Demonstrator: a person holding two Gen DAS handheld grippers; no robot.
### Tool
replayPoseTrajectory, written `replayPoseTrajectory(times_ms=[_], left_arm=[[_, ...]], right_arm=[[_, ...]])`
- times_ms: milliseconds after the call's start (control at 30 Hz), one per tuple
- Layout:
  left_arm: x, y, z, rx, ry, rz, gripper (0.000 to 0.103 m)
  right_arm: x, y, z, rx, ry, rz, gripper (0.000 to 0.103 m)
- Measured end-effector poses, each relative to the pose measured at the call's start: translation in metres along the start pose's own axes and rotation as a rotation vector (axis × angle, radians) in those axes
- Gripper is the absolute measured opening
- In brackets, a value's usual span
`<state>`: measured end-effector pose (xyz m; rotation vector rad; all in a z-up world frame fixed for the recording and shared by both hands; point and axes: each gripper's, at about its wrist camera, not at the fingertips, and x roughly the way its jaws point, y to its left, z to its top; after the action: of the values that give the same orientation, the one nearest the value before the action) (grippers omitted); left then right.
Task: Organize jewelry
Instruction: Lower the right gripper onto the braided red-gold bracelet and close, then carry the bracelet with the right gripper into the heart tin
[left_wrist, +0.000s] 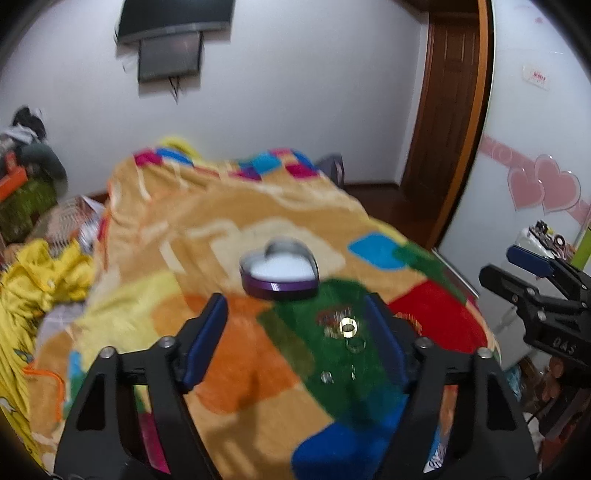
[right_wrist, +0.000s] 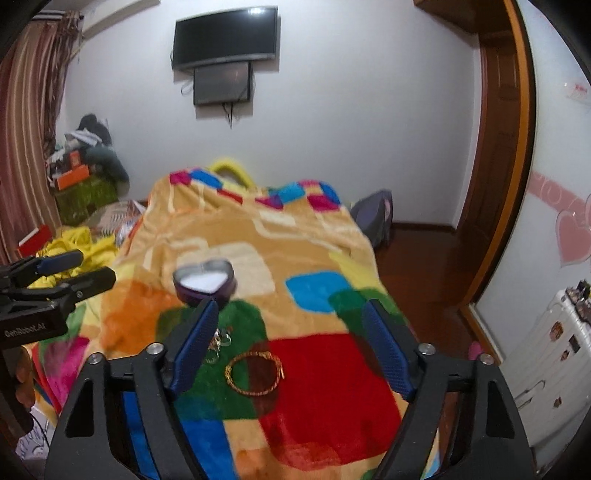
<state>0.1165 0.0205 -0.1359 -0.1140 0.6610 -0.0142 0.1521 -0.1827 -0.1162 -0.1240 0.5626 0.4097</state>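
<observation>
A purple heart-shaped tin (left_wrist: 279, 270) with a white inside sits open on the colourful blanket; it also shows in the right wrist view (right_wrist: 204, 282). A gold ring (left_wrist: 348, 326) and small silver rings (left_wrist: 355, 346) lie on the green patch between my left gripper's fingers. My left gripper (left_wrist: 295, 325) is open and empty above them. A gold chain bracelet (right_wrist: 254, 373) lies on the blanket between the fingers of my right gripper (right_wrist: 291, 332), which is open and empty. Silver rings (right_wrist: 221, 338) lie beside its left finger.
The blanket (right_wrist: 258, 236) covers a bed whose right edge drops to a wooden floor (right_wrist: 417, 266). Yellow clothes (left_wrist: 33, 280) lie at the left. A white suitcase (right_wrist: 554, 362) stands at the right. A TV (right_wrist: 225, 35) hangs on the far wall.
</observation>
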Motion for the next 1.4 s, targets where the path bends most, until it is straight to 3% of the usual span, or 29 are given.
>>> replayPoseTrajectory(times_ms=[133, 300, 467, 667, 967, 1167, 1400], left_arm=[[0.026, 0.005, -0.015, -0.033, 0.108, -0.034, 0.055], [0.043, 0.005, -0.029, -0.031, 0.185, -0.054, 0.046], [0.048, -0.003, -0.04, -0.008, 0.224, -0.093, 0.039], [0.063, -0.005, -0.052, -0.017, 0.285, -0.126, 0.032], [0.073, -0.006, -0.058, -0.022, 0.293, -0.129, 0.02], [0.077, -0.007, -0.057, -0.016, 0.288, -0.128, 0.009], [0.073, -0.007, -0.052, 0.002, 0.269, -0.106, 0.009]], right_arm=[[0.019, -0.005, -0.011, 0.011, 0.073, 0.017, 0.058], [0.039, -0.011, -0.026, 0.028, 0.157, 0.053, 0.043], [0.058, -0.013, -0.037, 0.047, 0.219, 0.089, 0.035], [0.073, -0.014, -0.043, 0.056, 0.262, 0.117, 0.034], [0.09, -0.009, -0.047, 0.031, 0.29, 0.132, 0.025], [0.094, -0.007, -0.047, 0.034, 0.294, 0.15, 0.012], [0.093, -0.004, -0.043, 0.034, 0.28, 0.14, 0.007]])
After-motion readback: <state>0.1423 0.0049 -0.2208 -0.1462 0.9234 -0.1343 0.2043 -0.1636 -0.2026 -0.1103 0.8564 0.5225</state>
